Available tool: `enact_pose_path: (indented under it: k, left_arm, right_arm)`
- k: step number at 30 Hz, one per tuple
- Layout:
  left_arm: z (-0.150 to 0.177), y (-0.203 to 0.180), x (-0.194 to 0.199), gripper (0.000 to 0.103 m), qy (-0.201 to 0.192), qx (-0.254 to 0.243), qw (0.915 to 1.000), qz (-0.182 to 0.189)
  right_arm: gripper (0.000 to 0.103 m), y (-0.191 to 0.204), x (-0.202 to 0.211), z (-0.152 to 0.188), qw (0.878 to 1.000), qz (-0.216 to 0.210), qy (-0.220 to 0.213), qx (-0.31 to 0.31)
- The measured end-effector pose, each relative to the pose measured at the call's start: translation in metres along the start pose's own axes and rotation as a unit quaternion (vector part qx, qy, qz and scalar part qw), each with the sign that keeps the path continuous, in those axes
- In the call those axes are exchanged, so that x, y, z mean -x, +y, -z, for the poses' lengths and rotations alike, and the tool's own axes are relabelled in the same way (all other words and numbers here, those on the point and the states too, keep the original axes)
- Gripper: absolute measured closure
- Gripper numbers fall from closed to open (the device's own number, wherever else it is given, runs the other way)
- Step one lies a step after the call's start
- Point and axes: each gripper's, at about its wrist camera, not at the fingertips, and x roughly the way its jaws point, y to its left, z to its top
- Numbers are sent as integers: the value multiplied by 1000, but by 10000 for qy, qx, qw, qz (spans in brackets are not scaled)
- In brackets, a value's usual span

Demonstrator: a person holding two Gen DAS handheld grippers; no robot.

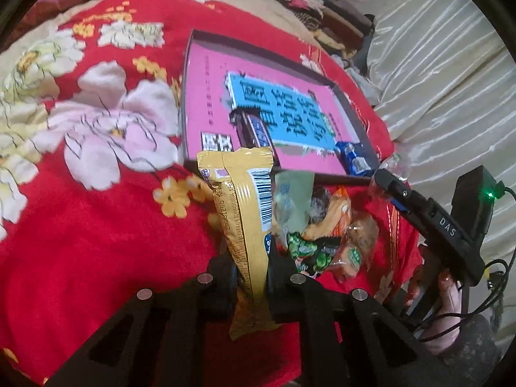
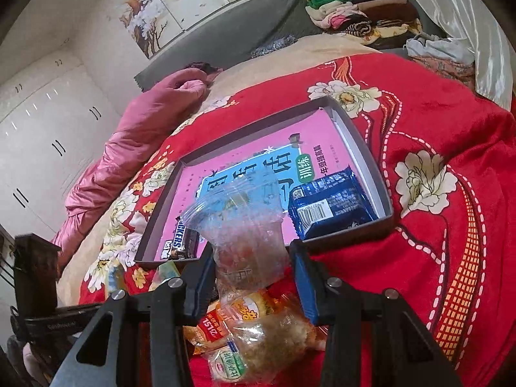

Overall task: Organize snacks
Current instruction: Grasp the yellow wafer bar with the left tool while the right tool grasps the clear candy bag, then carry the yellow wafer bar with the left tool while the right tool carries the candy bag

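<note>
The left gripper (image 1: 251, 277) is clenched on a yellow snack wrapper (image 1: 248, 213), nipped near its lower end. The wrapper's long axis runs straight out along the fingers, its free end with the barcode pointing ahead toward the box. So the held snack already lines up with where it probably has to go.

Just past that wrapper, to its right, a loose heap of small snacks (image 1: 325, 238) lies on the red flowered blanket (image 1: 96, 242), touching the near wall of the box.

The right gripper (image 2: 250, 277) holds the clear plastic bag (image 2: 245, 225), which stands up between its blue pads; the pads appear to press its lower part, while its crumpled top leans toward the box. More small snacks lie on the blanket under this gripper.

Next out is the shallow grey box (image 1: 190, 64) with a pink printed sheet on its floor. Inside it a dark chocolate bar (image 1: 254, 129) lies by the near wall, almost directly ahead of the yellow wrapper, and a blue biscuit pack (image 2: 329, 203) sits in the near right corner.

The box lies ahead of both grippers. The left one seems the one to move: forward and over the near wall, probably setting the wrapper beside the chocolate bar.
</note>
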Motion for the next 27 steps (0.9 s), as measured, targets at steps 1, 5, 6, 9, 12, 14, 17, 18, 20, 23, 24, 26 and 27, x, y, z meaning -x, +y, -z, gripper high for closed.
enact_pose_path:
  k: [1, 5, 6, 9, 12, 14, 17, 18, 20, 23, 24, 26, 27]
  left_arm:
    - [-1, 0, 2, 89, -26, -4, 10000, -3]
    - [-3, -1, 6, 89, -94, -26, 10000, -15]
    - [-4, -1, 7, 89, -121, -45, 9999, -27]
    - [-6, -3, 11, 88, -189, -95, 9998, -40]
    - [-9, -6, 11, 88, -239, -127, 9996, -75]
    - [-10, -6, 14, 89, -275, -117, 9995, -60]
    - [-12, -9, 19, 88, -382, -190, 9991, -88]
    - [-12, -10, 21, 88, -421, -212, 9988, -89]
    - [-14, -11, 24, 88, -486, -253, 9984, -111]
    - [-16, -14, 24, 89, -525, -276, 9982, -115]
    - [-17, -15, 25, 88, -540, -298, 9980, -136]
    - [-17, -16, 25, 89, -578, -311, 9977, -146]
    - [-18, -17, 26, 89, -586, -326, 9976, -145]
  right_arm:
    - [58, 1, 0, 0, 10000, -1, -8, 10]
    - [58, 6, 4, -2, 10000, -6, -51, 75]
    - [58, 7, 5, -3, 9999, -18, -56, 89]
    - [58, 10, 7, -4, 9999, -22, -77, 127]
    - [58, 12, 9, -5, 9999, -23, -104, 136]
    - [58, 13, 11, -6, 9998, -1, -136, 143]
    - [58, 15, 14, -7, 9997, 34, -167, 168]
    - [58, 15, 15, -8, 9997, 50, -174, 181]
    - [58, 18, 16, -8, 9995, 97, -184, 234]
    - [58, 21, 17, -10, 9994, 126, -178, 267]
    - [58, 22, 18, -10, 9994, 129, -183, 274]
    - [58, 26, 18, -11, 9993, 133, -168, 308]
    - [58, 27, 18, -12, 9992, 143, -169, 326]
